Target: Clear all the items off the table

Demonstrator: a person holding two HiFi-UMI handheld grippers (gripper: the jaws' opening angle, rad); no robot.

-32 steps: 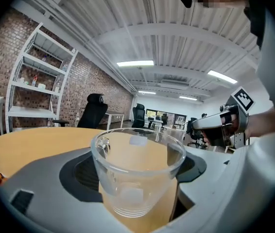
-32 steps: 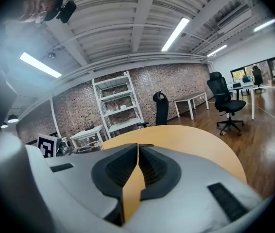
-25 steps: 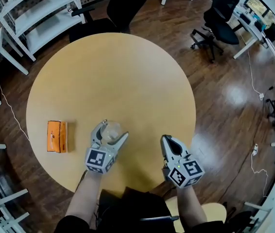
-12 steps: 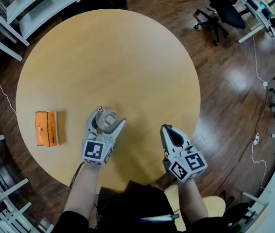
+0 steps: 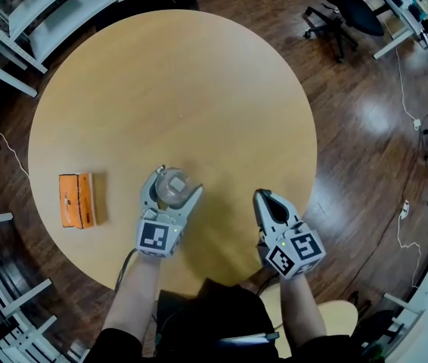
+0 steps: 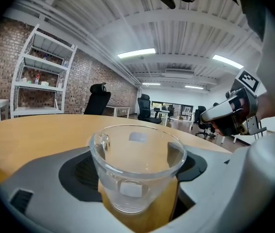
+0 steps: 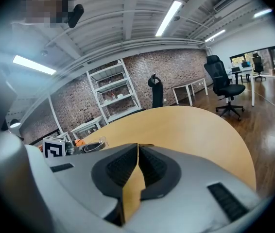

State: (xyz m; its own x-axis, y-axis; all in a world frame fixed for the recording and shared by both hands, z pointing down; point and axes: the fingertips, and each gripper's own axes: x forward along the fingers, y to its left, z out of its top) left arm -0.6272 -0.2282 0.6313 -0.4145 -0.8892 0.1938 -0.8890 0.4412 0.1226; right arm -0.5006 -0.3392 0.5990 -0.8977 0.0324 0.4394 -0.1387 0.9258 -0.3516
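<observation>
Glass cup, head view: the clear glass cup sits between the jaws of the left gripper, near the front edge of the round wooden table, left of middle.
Orange box, head view: the orange box lies flat close to the table's left edge, well apart from both grippers.
Right gripper, head view: the right gripper hangs over the front edge, right of middle, with nothing in it.
Left gripper view: the dark pads meet the cup's wall on both sides, so the tongs look to be grasping it. I cannot tell whether its base rests on the wood.
Right gripper view: the jaws are clenched on each other with nothing between. The cup shows small at far left.
Step in hand: probably taking the cup off the table.
Doing it well: keep the cup upright and the squeeze steady, since smooth glass slips. Raise it clear of the wood before crossing the front edge.
Afterwards: the free right gripper must open before it goes for the box.
</observation>
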